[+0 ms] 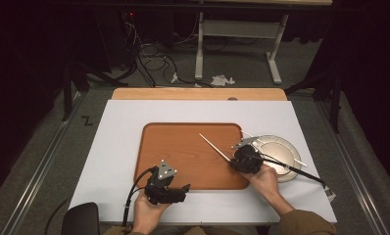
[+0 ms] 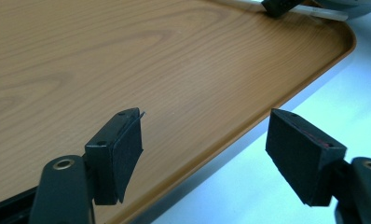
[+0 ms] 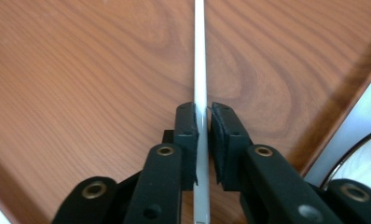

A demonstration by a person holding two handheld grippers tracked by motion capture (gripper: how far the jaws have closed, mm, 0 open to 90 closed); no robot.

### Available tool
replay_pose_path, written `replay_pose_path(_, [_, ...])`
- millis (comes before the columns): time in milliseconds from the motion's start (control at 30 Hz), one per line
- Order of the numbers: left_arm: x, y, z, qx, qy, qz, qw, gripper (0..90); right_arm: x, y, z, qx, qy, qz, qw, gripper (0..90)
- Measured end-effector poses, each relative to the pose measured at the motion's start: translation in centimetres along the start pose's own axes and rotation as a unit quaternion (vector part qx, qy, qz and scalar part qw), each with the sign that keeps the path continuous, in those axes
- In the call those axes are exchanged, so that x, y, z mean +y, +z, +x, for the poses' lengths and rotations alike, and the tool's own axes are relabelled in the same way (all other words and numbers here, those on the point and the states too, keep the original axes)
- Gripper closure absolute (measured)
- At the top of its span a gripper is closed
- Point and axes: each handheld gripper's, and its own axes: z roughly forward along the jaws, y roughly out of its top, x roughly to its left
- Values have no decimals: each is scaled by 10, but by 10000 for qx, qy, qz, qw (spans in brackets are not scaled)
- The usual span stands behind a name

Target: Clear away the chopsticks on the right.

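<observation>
White chopsticks are counted as two: one chopstick (image 3: 200, 70) lies between the barely parted jaws of the right gripper (image 3: 202, 126) over one wooden tray (image 1: 183, 152); another (image 1: 281, 152) crosses one plate (image 1: 293, 156) at three o'clock. The left gripper (image 2: 204, 149) is held wide open, empty.

No text, label, brand or number can be read anywhere. The one sign-like mark is a small black Z-shaped mark (image 1: 87, 120) on the grey floor at about nine o'clock from the tabletop (image 1: 119, 142).
</observation>
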Motion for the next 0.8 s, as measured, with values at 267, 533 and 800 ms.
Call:
replay_pose_path(267, [0,0,0,-6,19,-4,10000,269,-2,-1,2,-71,-60,1,10000,826])
replay_pose_path(533, [0,0,-1,-11,27,-3,10000,269,-2,-1,5,36,-114,4,9999,835])
replay_pose_path(800, [1,0,-1,-19,60,-4,10000,269,-3,-1,2,-261,19,33,9997,831])
